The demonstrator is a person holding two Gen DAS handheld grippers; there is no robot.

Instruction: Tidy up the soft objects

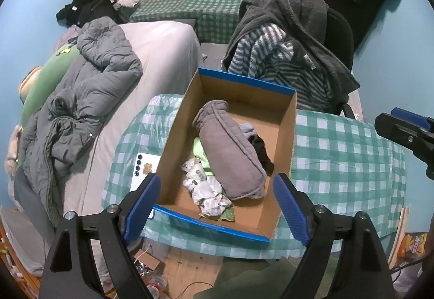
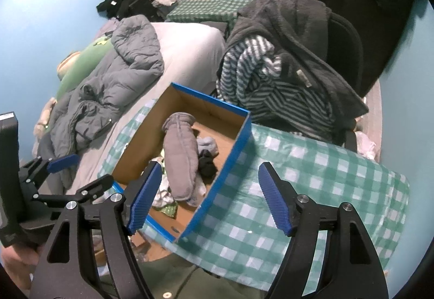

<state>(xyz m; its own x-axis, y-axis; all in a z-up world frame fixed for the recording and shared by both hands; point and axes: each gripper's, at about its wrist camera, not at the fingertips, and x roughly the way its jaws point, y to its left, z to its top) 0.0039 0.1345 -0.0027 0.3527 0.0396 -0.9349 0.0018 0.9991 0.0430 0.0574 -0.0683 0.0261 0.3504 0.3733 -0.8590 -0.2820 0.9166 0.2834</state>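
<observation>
Far left: bed (image 1: 168, 60) with a grey puffer jacket (image 1: 81, 98) dumped on it, green pillow (image 1: 46, 82) behind that. A phone (image 1: 143, 171) lies face down on the worktop (image 1: 339, 163), touching the left wall of the box.

Left gripper (image 1: 217, 204): jaws wide apart, nothing between the pads, hanging above the near end of the cardboard box (image 1: 176, 144). Blue pads (image 1: 142, 204) clear of the contents.

Box sits on the green checked cloth, near the worktop's left edge, open top, blue outside. Inside, left to right: crumpled white printed fabric (image 1: 206, 185) at the near-left floor, a bit of lime-green fabric (image 1: 202, 154) under it, then a rolled grey padded piece (image 1: 230, 155) lying lengthwise and leaning on the far wall, then a pale blue-grey sock bundle (image 1: 248, 129) and a black soft item (image 1: 261, 152) against the right wall. A small green patterned scrap (image 1: 226, 215) lies at the near end.

Right gripper (image 2: 208, 196): jaws open, narrower than the left, empty. It hangs over the box's near-right corner (image 2: 187, 234); left pad over the box interior, right pad over bare checked cloth.

Right of the box the worktop is bare cloth. Behind it, a chair (image 1: 339, 36) draped with a dark fleece (image 1: 298, 28) and a striped garment (image 1: 271, 60). Right wrist view also catches the left gripper at the far left with a hand (image 2: 16, 258) on it
</observation>
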